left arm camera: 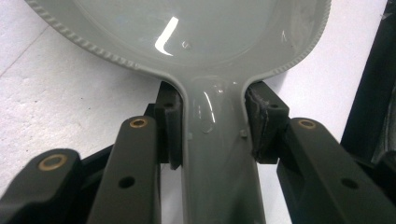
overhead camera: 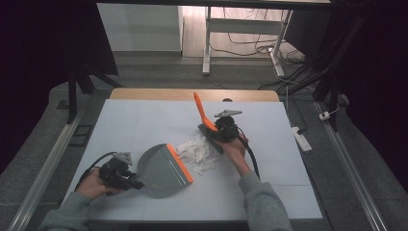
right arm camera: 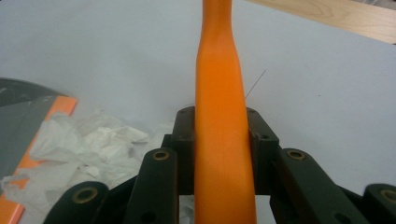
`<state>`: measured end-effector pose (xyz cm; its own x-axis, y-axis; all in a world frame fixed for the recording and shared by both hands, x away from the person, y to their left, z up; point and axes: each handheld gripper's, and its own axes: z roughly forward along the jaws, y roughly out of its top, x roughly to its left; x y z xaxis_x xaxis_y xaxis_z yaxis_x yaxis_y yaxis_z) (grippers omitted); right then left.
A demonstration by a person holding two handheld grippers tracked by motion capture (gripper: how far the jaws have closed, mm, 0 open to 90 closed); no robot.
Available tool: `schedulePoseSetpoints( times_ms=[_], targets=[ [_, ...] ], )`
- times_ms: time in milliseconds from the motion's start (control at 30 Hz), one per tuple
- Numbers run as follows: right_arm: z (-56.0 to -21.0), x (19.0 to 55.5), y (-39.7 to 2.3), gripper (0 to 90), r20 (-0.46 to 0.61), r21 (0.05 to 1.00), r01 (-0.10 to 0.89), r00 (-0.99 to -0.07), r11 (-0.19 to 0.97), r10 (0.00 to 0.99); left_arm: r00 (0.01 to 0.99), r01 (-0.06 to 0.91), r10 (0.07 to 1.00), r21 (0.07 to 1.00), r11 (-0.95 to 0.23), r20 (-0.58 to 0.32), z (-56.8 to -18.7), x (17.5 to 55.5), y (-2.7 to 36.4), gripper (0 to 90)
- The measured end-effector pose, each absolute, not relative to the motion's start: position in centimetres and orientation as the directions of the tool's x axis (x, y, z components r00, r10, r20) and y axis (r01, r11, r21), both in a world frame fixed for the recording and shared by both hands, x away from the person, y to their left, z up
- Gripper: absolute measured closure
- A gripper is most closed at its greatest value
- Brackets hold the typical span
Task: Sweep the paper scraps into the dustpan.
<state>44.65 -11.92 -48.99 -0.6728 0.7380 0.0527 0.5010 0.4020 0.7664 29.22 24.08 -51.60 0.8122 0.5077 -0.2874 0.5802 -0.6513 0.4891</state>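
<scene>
Sweeping of paper scraps into a dustpan, two-handed. Left hand-held gripper (overhead camera: pixel 132 183) is clamped on the grey handle of the dustpan (overhead camera: pixel 161 169), its pads (left arm camera: pixel 169 126) pressing either side of the neck where the handle widens into the pan. The dustpan lies on the white worktop (overhead camera: pixel 144 125) with its orange lip (overhead camera: pixel 180 162) turned toward the pile of torn white paper (overhead camera: pixel 198 151), which lies just beside the lip, some scraps touching it. Right hand-held gripper (overhead camera: pixel 211 129) is closed on the orange handle of the brush (overhead camera: pixel 201 110), with the handle rising between its jaws in the right gripper view; the brush head sits at the far side of the pile, its bristles hidden behind the gripper.

Judged step: drawing the pile toward the lip. To do it well, the lip should stay pressed flat on the worktop so scraps ride up instead of sliding beneath it, and the pan should be held steady against the push. Short, low strokes aimed squarely at the middle of the lip suit light paper best; a fast or high stroke would likely scatter the scraps sideways past the pan's corners.
</scene>
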Motion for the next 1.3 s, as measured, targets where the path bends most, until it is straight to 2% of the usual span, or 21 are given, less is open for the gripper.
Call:
schedulePoseSetpoints(
  times_ms=[1300],
  targets=[
    [-49.4,41.4,-6.8,70.3,0.065,0.764,0.432,-0.791,0.479,0.609,0.811,0.583,0.502,0.486,-0.652,-0.3,-51.7,29.4,23.7,61.2]
  ],
)
